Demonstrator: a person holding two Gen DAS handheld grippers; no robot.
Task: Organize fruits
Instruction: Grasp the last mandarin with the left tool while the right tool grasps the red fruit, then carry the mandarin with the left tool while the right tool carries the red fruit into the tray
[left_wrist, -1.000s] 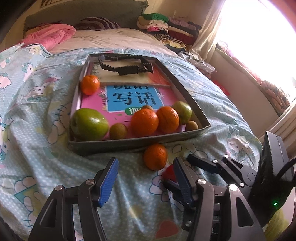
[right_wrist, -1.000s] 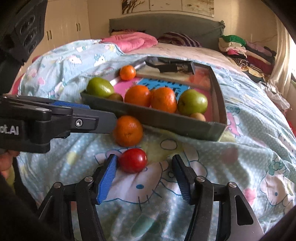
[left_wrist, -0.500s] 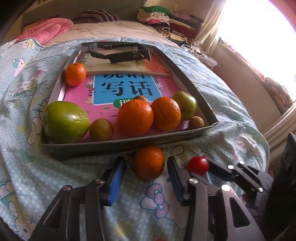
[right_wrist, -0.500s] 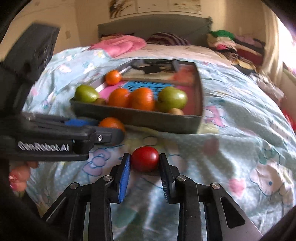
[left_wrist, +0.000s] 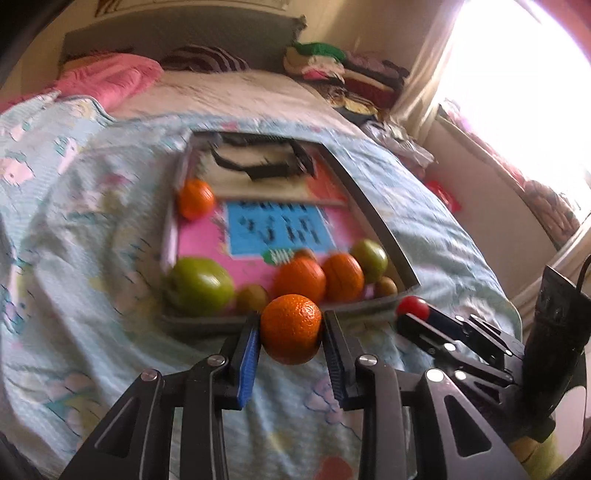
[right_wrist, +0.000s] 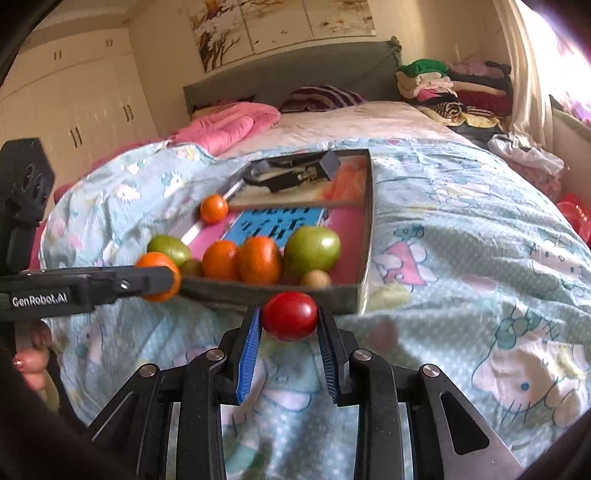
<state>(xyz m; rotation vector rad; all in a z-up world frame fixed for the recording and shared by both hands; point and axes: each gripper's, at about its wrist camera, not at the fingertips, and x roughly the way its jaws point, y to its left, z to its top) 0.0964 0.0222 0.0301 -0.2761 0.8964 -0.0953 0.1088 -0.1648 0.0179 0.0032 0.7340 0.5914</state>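
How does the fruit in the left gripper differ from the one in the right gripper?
The left gripper holds an orange: bigger, orange, with dimpled skin. The right gripper holds a tomato: smaller, red, smooth and glossy. The orange fills a wider gap between its pads than the tomato does. Both are round and clamped in front of the tray.

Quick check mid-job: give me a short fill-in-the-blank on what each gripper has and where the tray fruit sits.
1. The left gripper is shut on an ____.
2. The right gripper is shut on a small ____ fruit that looks like a tomato.
3. In the tray, one small orange lies apart from the cluster of fruit, near the ____ tool at the far end.
4. The tray rests on a patterned ____ on the bed.

Missing words: orange; red; black; blanket
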